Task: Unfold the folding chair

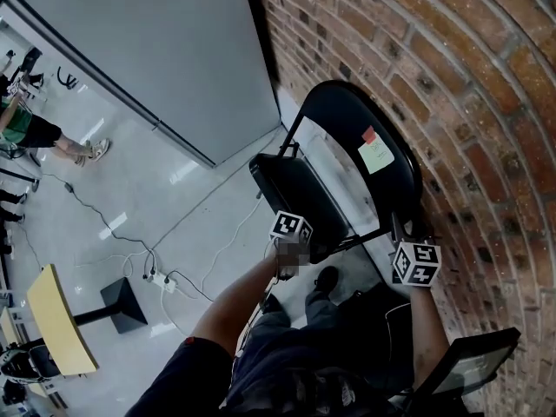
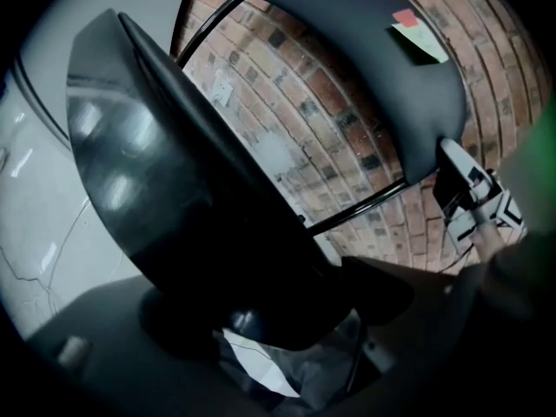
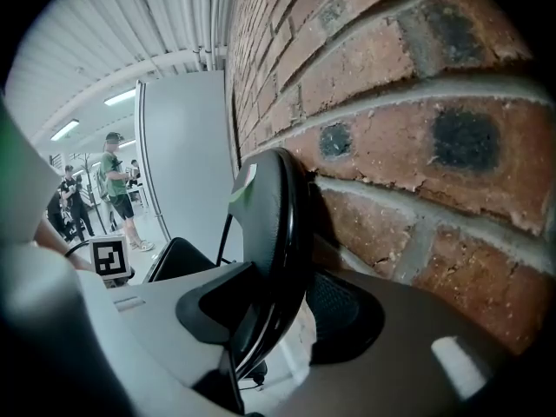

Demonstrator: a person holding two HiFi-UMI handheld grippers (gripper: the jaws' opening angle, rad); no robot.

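Folding chair (image 1: 352, 124): it stands directly ahead of me, back toward the brick wall (image 1: 460, 102), only part opened.

Nearest, the left gripper (image 2: 274, 307) sits at the seat's near edge. The seat (image 2: 174, 198) fills the space between the jaws. The jaws stand wide, and the pads appear to lie against the padded rim, so I read this as a grip on the seat.

From this claw the seat runs up and away toward the backrest, long axis slanted, far from level. The left hand is the nearer one to the seat. Its forearm (image 1: 234, 307) reaches forward from my body, and the gripper is pitched steeply downward.

The right gripper (image 3: 278, 315) is off to the side. It is clamped across the edge of the backrest (image 3: 269, 224), with one pad on the front face and one behind, next to the bricks. It points only shallowly downward.

Judgement: the coming move turns on the seat's slant. The front edge has to swing down and out, away from the backrest, while the right hand steadies the frame. The risk is the legs sliding on the smooth floor.

Farther off, coloured notes (image 1: 375, 155) are stuck on the backrest, and a grey partition (image 1: 174, 50) stands beyond.
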